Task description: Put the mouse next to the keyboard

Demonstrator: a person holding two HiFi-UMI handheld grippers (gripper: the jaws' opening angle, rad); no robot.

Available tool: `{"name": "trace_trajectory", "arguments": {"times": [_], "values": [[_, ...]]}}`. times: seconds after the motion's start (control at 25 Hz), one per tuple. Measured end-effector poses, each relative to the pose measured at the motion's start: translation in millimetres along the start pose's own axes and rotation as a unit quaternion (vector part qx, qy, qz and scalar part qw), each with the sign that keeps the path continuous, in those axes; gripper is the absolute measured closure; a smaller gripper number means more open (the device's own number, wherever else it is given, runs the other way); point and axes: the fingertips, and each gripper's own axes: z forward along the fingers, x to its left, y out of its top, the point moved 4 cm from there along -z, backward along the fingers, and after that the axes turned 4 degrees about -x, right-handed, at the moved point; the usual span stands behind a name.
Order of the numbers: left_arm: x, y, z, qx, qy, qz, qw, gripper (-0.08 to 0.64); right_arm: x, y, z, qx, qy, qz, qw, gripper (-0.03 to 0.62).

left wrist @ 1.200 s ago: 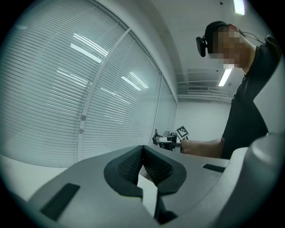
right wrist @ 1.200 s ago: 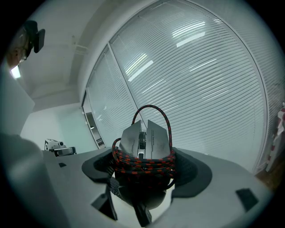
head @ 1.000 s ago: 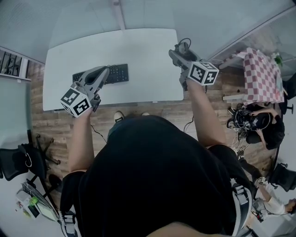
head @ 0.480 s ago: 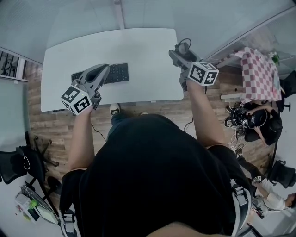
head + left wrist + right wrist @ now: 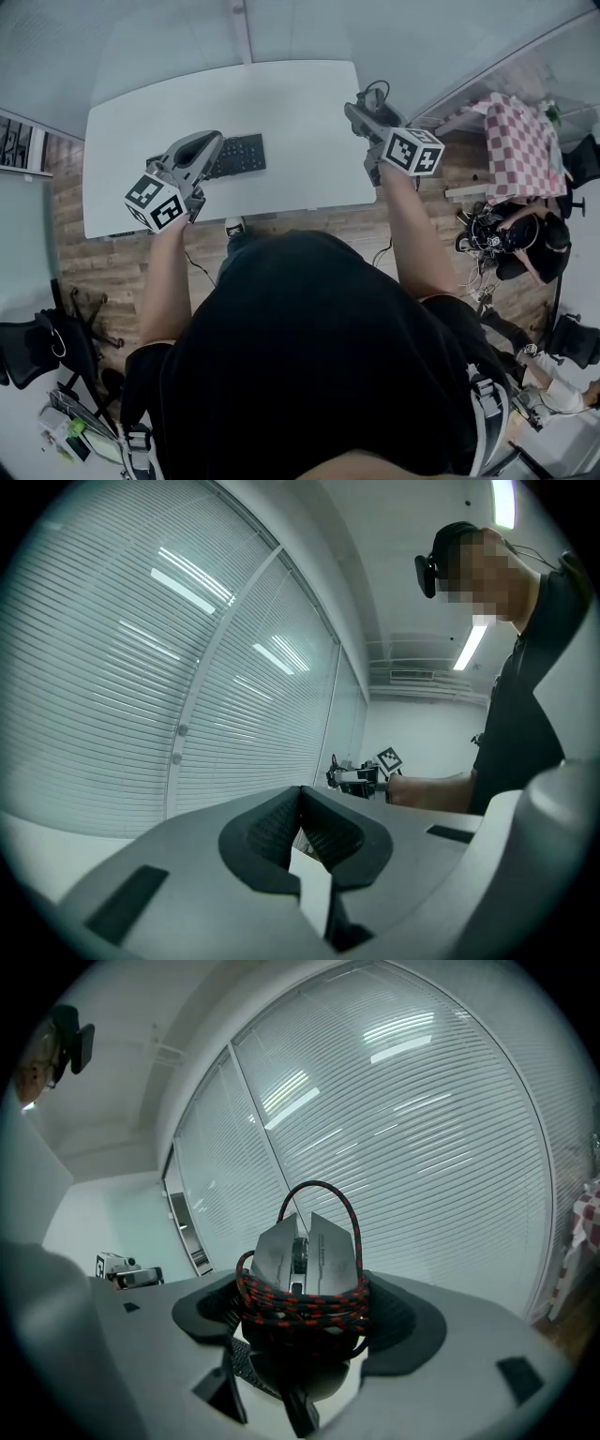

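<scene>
A grey mouse (image 5: 302,1251) with its red-and-black braided cable wound round it sits between the jaws of my right gripper (image 5: 300,1309), which is shut on it. From the head view, that right gripper (image 5: 364,101) hangs over the right edge of the white table (image 5: 281,103), with the mouse (image 5: 372,95) at its tip. A black keyboard (image 5: 240,153) lies near the table's front edge, left of centre. My left gripper (image 5: 208,142) hovers over the keyboard's left end and hides it. In its own view the left gripper (image 5: 301,810) points up at the blinds, shut on nothing.
The table's front edge runs just ahead of the person's body. On the wooden floor to the right stand a red-checked table (image 5: 521,150) and a seated person (image 5: 536,251). An office chair (image 5: 28,342) is at the lower left. Window blinds (image 5: 441,1147) fill both gripper views.
The head view has drifted slightly. Both grippers stay almost where they were, and the right one still holds the mouse.
</scene>
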Motion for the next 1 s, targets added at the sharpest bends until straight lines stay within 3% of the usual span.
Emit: {"name": "trace_trajectory", "arguments": {"times": [1.0], "values": [[107.8,2.7,-37.9,0.025,-0.046,-0.015,0.9985,0.540,40.4,-14.0,64.7,0.000,-0.054,0.004,0.999,0.207]]}}
